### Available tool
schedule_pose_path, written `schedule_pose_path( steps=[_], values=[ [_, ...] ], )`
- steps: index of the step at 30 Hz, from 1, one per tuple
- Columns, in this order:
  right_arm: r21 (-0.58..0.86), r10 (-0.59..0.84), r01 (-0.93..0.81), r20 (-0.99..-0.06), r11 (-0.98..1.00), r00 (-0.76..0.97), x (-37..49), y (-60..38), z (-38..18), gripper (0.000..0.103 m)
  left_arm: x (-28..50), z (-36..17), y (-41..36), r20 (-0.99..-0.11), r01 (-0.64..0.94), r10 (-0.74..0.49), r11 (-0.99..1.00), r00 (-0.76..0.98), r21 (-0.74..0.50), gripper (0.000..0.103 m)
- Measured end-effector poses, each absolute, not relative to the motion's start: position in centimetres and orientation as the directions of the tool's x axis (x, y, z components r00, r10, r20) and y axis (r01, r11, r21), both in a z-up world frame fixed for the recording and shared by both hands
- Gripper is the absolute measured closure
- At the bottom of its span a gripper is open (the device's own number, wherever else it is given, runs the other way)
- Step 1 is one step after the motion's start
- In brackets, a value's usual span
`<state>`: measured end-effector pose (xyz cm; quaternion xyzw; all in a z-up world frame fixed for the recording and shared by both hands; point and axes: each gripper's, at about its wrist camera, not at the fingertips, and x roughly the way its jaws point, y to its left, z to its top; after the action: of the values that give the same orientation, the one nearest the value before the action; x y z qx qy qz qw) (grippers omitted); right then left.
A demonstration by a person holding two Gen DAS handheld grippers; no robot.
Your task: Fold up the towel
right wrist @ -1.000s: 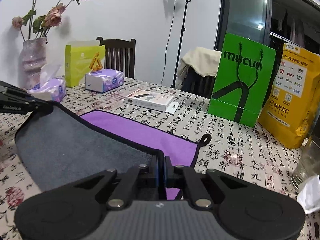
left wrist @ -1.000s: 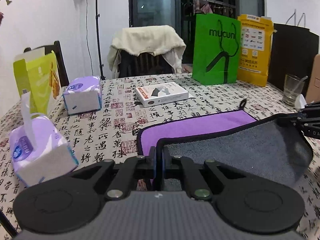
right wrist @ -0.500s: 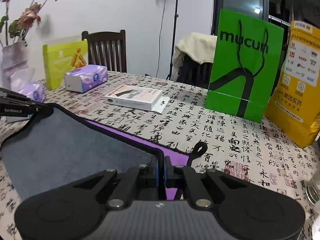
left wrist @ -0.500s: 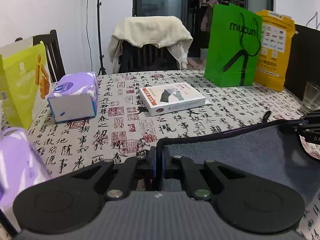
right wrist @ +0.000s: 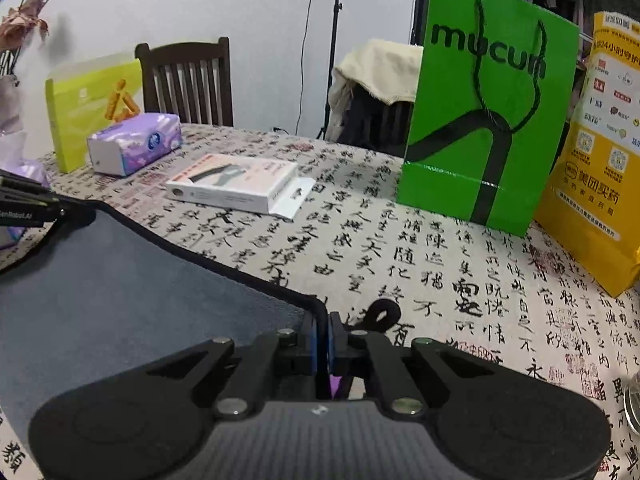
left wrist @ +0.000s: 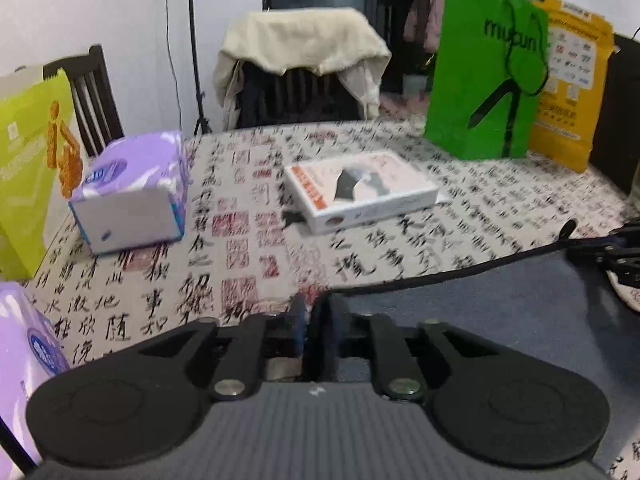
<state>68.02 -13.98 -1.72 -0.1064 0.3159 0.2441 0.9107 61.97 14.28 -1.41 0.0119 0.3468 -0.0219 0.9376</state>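
Left gripper [left wrist: 318,322] and right gripper [right wrist: 323,336], each clamped on a corner of the grey, black-edged towel [right wrist: 120,280], held spread above the calligraphy-print tablecloth [right wrist: 440,248]. Beyond: flat white box [left wrist: 360,188], purple tissue pack [left wrist: 132,192], green paper bag [right wrist: 488,100].

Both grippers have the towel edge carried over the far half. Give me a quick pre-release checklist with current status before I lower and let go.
1. Left gripper shut on the towel corner: ok.
2. Right gripper shut on its corner: ok; hanging loop pokes out beside it.
3. Carried edge taut between the grippers: ok, slight sag.
4. Purple underside covered: cannot tell; only a sliver shows under the right gripper.
5. White box clear of the landing line: ok, apart from the edge.
6. Edges aligned with the bottom layer: cannot tell, hidden.
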Motion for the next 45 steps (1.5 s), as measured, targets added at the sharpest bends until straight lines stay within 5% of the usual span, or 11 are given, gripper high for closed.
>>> schedule_pose_path(
  steps=[3, 6, 8, 22, 45],
  values=[
    [-0.031, 0.376, -0.498, -0.618, 0.866, 0.691, 68.0, -14.3, -1.7, 0.087, 61.6, -1.6, 14.7, -0.654, 0.032, -0.018, 0.999, 0.756, 0.009, 0.028],
    [-0.002, 0.378, -0.472, -0.597, 0.881, 0.708, 68.1, -15.2, -1.1, 0.056, 60.7, -1.3, 15.0, -0.659, 0.024, -0.017, 1.0, 0.752, 0.002, 0.016],
    [0.033, 0.389, -0.458, -0.585, 0.888, 0.712, 67.9, -15.8, -0.7, 0.05, 59.9, -0.9, 15.1, -0.655, 0.023, -0.015, 1.0, 0.756, 0.003, 0.011],
    [0.11, 0.444, -0.463, -0.539, 0.879, 0.716, 61.0, -17.8, 2.1, 0.032, 51.6, 2.9, 14.1, -0.604, 0.016, -0.024, 1.0, 0.797, -0.017, 0.005],
    [0.091, 0.458, -0.469, -0.441, 0.879, 0.772, 44.9, -20.3, 4.6, 0.021, 35.9, 5.9, 10.5, -0.499, -0.014, 0.012, 1.0, 0.867, 0.0, 0.002]
  ],
)
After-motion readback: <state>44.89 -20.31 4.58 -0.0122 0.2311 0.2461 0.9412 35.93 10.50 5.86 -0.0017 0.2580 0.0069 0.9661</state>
